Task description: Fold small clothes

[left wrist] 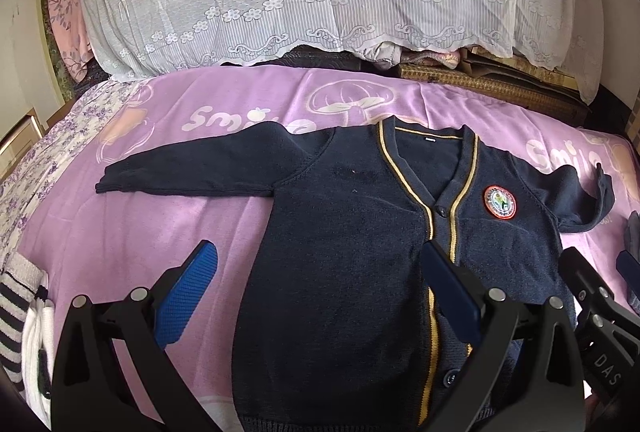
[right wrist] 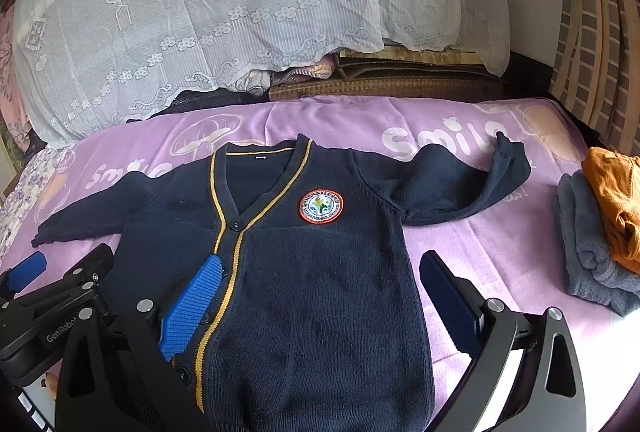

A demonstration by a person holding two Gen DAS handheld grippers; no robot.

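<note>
1. Navy cardigan is laid flat, front up, on purple sheet, sleeves spread.
2. Left gripper and right gripper: both wide open, nothing held, above hem.
3. Soft, limp knit, prob. light; best pinched at sleeve cuff or shoulder seam.

Both wrist cameras looked forward and down past spread jaws, close above a navy cardigan on a purple bedsheet; each view shared the cardigan, sheet and lace cover beyond.
</note>
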